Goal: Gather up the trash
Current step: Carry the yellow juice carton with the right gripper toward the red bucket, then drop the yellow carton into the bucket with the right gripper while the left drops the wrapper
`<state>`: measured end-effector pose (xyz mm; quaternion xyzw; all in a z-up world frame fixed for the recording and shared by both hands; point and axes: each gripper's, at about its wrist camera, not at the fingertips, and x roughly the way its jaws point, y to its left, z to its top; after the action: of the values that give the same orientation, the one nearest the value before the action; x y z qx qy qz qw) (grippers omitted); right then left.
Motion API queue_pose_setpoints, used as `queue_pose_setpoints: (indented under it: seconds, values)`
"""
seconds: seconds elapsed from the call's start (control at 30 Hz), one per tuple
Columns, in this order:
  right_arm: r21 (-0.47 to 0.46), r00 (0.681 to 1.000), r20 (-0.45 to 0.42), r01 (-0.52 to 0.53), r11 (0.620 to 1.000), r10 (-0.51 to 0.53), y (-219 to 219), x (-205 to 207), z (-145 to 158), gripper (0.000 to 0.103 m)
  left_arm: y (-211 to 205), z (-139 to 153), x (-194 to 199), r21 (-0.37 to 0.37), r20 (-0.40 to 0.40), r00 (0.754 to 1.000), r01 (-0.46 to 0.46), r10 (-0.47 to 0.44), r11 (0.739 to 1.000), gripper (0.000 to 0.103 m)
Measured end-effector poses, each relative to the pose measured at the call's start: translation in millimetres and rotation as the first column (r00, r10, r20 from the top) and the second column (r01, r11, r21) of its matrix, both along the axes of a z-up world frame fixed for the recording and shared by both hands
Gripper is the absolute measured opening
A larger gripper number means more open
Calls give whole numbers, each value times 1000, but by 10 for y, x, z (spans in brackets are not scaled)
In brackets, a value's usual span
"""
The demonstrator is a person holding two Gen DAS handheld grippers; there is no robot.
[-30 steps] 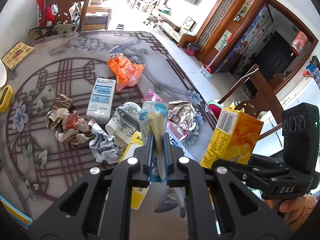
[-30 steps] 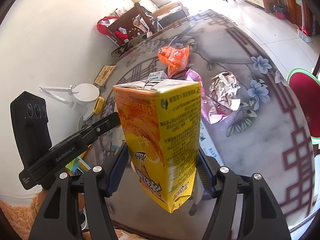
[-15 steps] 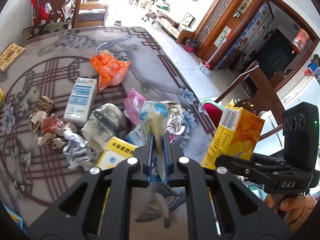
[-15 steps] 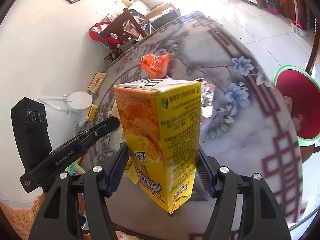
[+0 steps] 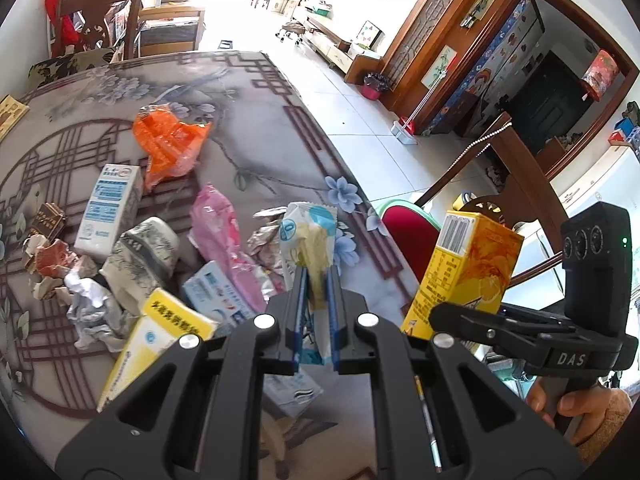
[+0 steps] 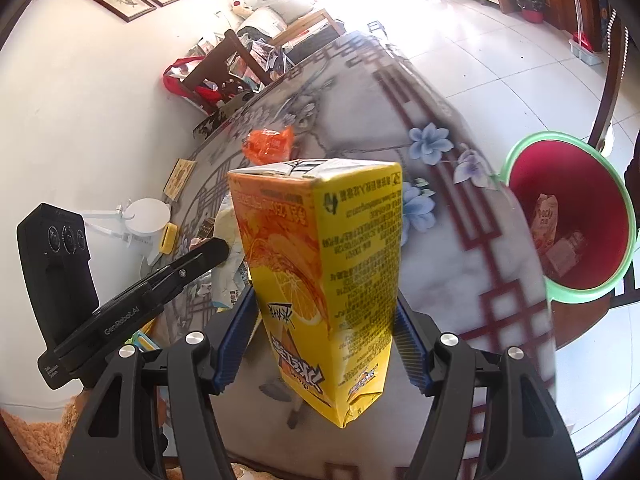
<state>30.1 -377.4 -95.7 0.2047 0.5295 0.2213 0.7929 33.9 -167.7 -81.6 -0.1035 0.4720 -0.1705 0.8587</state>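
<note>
My left gripper (image 5: 316, 280) is shut on a white and yellow snack wrapper (image 5: 308, 240), held above the table. My right gripper (image 6: 324, 308) is shut on a yellow orange-juice carton (image 6: 320, 264), also seen at the right of the left wrist view (image 5: 464, 272). A red bin with a green rim (image 6: 568, 216) stands beyond the table's right edge and holds some trash; it also shows in the left wrist view (image 5: 408, 228). Loose trash lies on the table: an orange bag (image 5: 168, 144), a white milk carton (image 5: 110, 204), a pink wrapper (image 5: 220, 224), crumpled paper (image 5: 92, 312).
The patterned round table (image 5: 248, 120) ends close to the bin. A wooden chair (image 5: 516, 168) stands behind the bin. Another chair with red bags (image 5: 92, 12) is at the far side. A white lamp base (image 6: 146, 216) and yellow object (image 6: 168, 236) sit near the wall.
Both grippers have moved right toward the table's edge with their loads still held. The red bin has come into fuller view on the right.
</note>
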Motion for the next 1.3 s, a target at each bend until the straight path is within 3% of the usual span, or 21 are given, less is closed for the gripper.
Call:
queue_pose_setpoints:
  seconds: [0.5, 0.77, 1.0, 1.17, 1.3]
  values:
    - [17, 990, -22, 137, 990, -136, -924, 206, -168, 64, -519, -25, 91, 58, -23, 1000, 15, -14, 998, 9]
    - [-164, 952, 47, 307, 937, -304, -1608, 493, -214, 64, -726, -7, 187, 63, -20, 999, 26, -25, 998, 9]
    - [-263, 934, 107, 357, 896, -340, -1849, 699, -304, 64, -966, -51, 363, 43, -39, 997, 68, -66, 997, 9]
    - [-260, 918, 69, 394, 882, -390, -1999, 757, -482, 78, -1278, -61, 542, 46, -36, 990, 139, -138, 989, 9]
    - [-225, 898, 13, 431, 874, -440, -2175, 719, -556, 80, -1556, -94, 699, 38, -33, 979, 204, -203, 978, 9]
